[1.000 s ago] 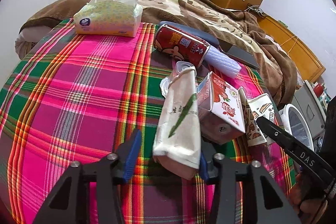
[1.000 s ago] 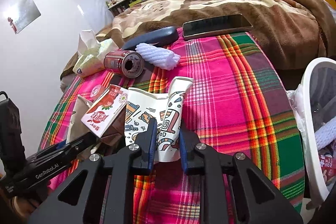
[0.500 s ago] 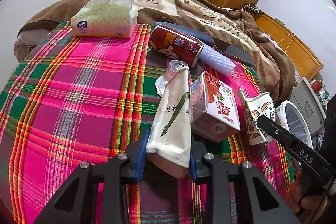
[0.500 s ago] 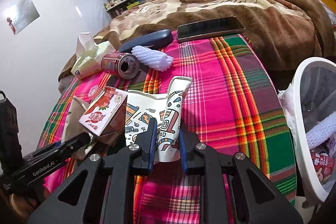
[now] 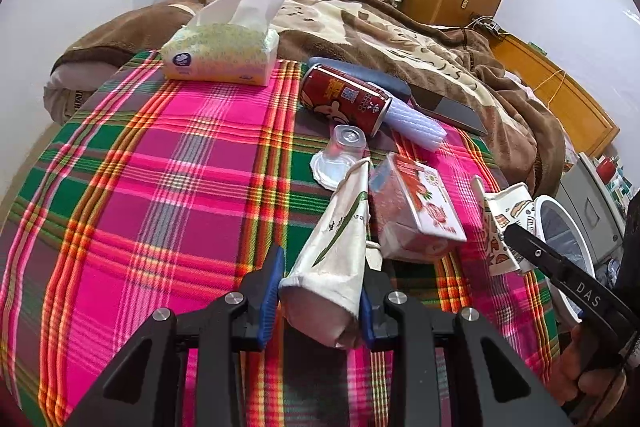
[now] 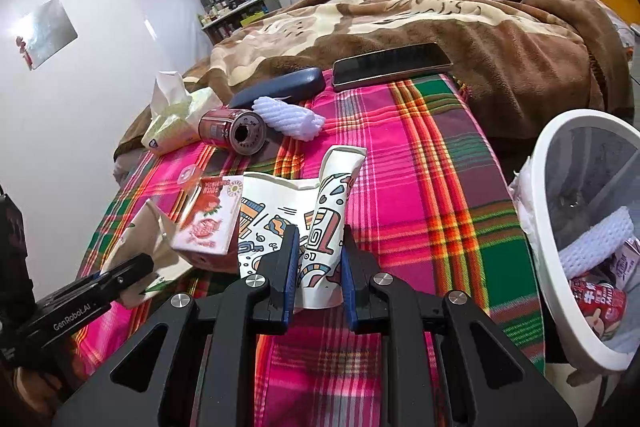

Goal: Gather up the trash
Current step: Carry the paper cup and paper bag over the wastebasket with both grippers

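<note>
Closing in, left tongs [image 5: 320,291] now clamp the paper bag [image 5: 334,247], right tongs [image 6: 318,259] clamp the crushed cup [image 6: 320,227]; carton [image 6: 208,223] and can [image 6: 232,131] remain.

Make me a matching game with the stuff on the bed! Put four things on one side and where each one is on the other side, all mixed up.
Things:
1. paper bag
2. crushed paper cup
3. red can
4. tissue pack

Places:
A. lying on its side next to the white foam roll
B. between the right gripper fingers
C. at the far corner of the plaid blanket
D. between the left gripper fingers

Pairs: 1-D, 2-B, 3-A, 4-C
</note>
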